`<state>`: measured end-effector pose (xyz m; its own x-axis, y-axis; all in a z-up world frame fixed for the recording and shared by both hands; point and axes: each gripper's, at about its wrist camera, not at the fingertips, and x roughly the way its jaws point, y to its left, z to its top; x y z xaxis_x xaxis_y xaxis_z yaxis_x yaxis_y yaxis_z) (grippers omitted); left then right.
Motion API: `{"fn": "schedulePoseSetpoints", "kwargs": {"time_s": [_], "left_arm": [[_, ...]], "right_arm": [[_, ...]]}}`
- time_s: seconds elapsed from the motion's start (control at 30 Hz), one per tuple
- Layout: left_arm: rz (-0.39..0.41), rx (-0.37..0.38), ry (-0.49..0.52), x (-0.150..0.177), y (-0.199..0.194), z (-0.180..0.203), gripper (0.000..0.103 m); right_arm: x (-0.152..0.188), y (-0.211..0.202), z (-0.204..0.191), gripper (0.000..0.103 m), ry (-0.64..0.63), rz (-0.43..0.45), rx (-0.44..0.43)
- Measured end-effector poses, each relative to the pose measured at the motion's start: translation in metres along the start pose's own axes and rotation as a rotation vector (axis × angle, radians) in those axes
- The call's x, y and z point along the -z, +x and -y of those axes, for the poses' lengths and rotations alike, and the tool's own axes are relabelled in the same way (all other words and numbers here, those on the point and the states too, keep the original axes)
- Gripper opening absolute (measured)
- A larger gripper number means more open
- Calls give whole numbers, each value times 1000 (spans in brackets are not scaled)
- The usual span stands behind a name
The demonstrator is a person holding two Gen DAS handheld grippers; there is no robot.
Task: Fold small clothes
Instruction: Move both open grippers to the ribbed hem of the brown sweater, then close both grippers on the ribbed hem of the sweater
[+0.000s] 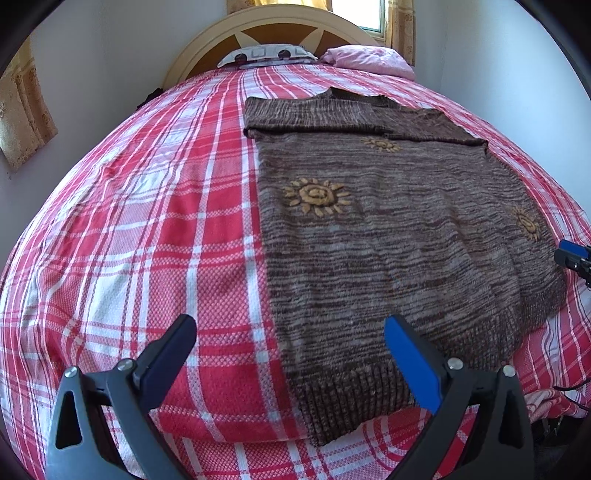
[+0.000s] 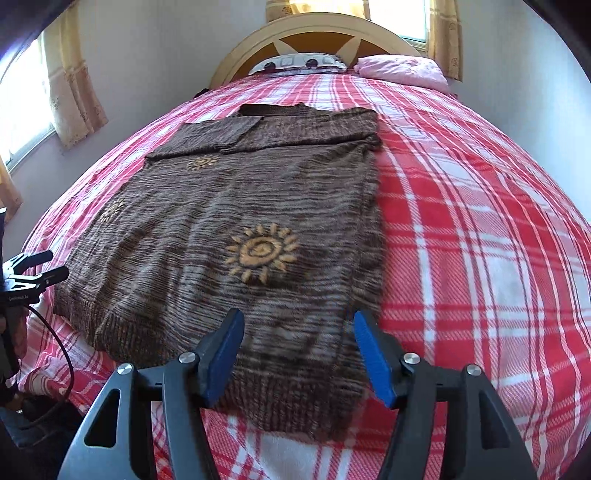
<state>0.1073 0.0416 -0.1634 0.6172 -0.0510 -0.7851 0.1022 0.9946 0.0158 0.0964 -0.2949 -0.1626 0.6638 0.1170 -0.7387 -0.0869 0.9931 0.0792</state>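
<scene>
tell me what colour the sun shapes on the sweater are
Golden yellow, on the streaky brown knit sweater. The nearest sun motif shows best in the right wrist view.

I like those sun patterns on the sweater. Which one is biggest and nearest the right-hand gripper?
The spiral sun in the lower middle of the sweater, just beyond the right gripper. The other two suns sit farther off and look fainter.

Left wrist view: looked from low at the foot of the bed (image 1: 155, 229), facing the far headboard (image 1: 280, 33), close above the left gripper (image 1: 290, 341) and the near left hem corner of the sweater (image 1: 388, 229). Right wrist view: looked the same way from further right, low over the right gripper (image 2: 299, 332) and the near right hem. Shared: sweater (image 2: 229, 229), plaid cover, headboard, pillows, and each other's gripper at the frame edge.
</scene>
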Motion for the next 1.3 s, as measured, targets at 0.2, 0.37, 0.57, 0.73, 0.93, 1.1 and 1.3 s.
{"fn": "schedulePoseSetpoints", "kwargs": {"time_s": [0.2, 0.37, 0.57, 0.73, 0.93, 1.1, 1.3], "left_arm": [[-7, 26, -31, 15, -3, -11, 103], [-8, 77, -85, 27, -4, -13, 102], [-6, 99, -111, 33, -9, -7, 92], [-23, 123, -129, 37, -12, -2, 81], [-18, 104, -99, 40, -10, 5, 71], [-15, 101, -122, 39, -12, 2, 63], [-10, 84, -100, 42, -9, 7, 69]], "right_arm": [[9, -3, 15, 63, 37, -16, 4], [20, -2, 23, 63, 62, -36, -16], [27, -7, 27, 63, 81, -32, -40], [30, -9, 28, 63, 88, -35, -61], [31, -8, 29, 62, 96, -37, -76], [35, -9, 29, 52, 95, -54, -76], [43, -9, 29, 43, 106, -79, -110]]}}
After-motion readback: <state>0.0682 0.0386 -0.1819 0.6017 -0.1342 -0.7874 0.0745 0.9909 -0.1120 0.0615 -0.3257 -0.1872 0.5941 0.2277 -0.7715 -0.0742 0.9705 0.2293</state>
